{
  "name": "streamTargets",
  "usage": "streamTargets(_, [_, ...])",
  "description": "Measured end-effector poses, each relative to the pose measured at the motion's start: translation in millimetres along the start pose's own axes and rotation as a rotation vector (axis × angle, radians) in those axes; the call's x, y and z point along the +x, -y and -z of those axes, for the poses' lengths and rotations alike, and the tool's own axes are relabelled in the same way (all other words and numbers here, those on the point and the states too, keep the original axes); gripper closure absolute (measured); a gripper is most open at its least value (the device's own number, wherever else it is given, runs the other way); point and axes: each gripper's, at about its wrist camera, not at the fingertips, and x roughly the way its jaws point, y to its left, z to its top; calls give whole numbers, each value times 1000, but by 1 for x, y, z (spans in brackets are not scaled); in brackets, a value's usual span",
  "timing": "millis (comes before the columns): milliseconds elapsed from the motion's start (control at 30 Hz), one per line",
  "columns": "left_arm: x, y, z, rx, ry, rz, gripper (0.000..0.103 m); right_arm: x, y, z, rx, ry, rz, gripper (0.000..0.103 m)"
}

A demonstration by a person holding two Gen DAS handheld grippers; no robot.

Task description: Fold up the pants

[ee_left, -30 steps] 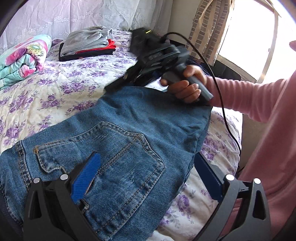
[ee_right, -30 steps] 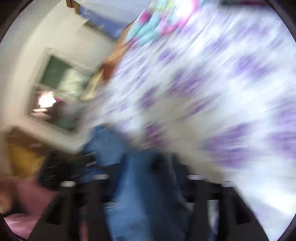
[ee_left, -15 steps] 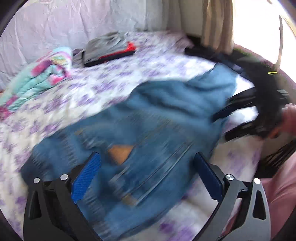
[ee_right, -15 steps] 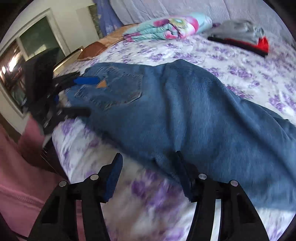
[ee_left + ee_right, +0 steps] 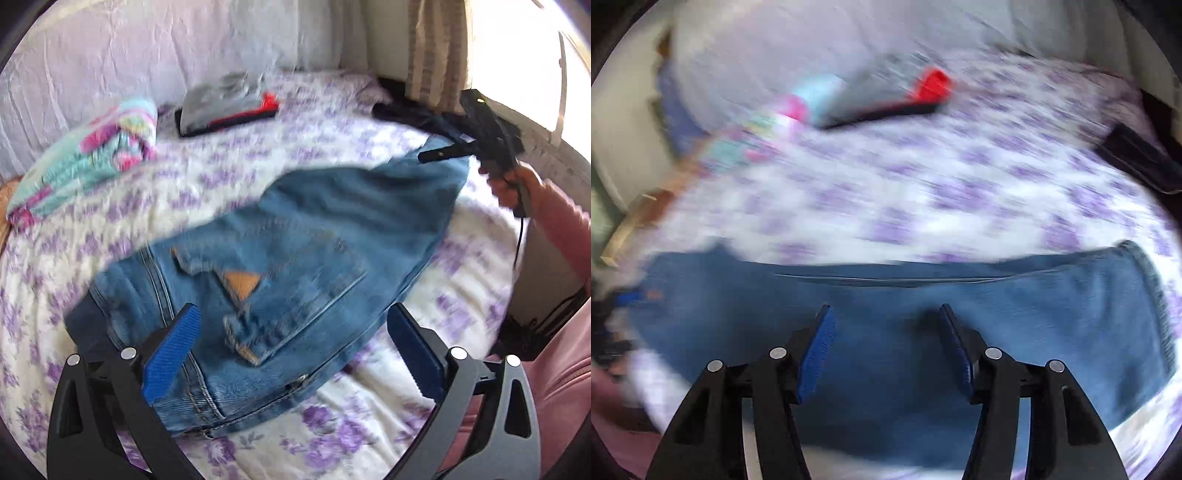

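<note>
Far left a folded quilt point(image 5: 92, 155), then a clothes stack point(image 5: 225, 107) — both well clear. Jeans point(image 5: 295, 258) lie lengthwise on the bed point(image 5: 332, 147), waist by the left gripper point(image 5: 291, 350), jaws wide, empty. Right gripper point(image 5: 886, 350) over the legs — jaws just closing, still apart, gripping nothing.

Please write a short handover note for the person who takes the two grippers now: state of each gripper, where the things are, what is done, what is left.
Left gripper: open, over the waist end of the jeans, holding nothing.
Right gripper: jaws have just been closing, apart above the denim, nothing gripped.
Jeans lie folded lengthwise on the floral bedspread, back pocket up.
Left: fold them shorter.
</note>
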Motion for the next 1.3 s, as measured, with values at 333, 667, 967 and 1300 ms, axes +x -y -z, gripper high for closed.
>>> streamTargets(333, [5, -1, 5, -12, -12, -14, 4, -26, 31, -22, 58, 156, -26, 57])
streamTargets(667, [10, 4, 10, 31, 16, -52, 4, -10, -15, -31, -506, -143, 77, 54])
streamTargets(967, [10, 5, 11, 26, 31, -54, 4, 23, -65, -39, -750, -401, -42, 80])
streamTargets(1300, [10, 4, 10, 23, 36, -46, 4, 1, -60, -58, -680, -223, 62, 100])
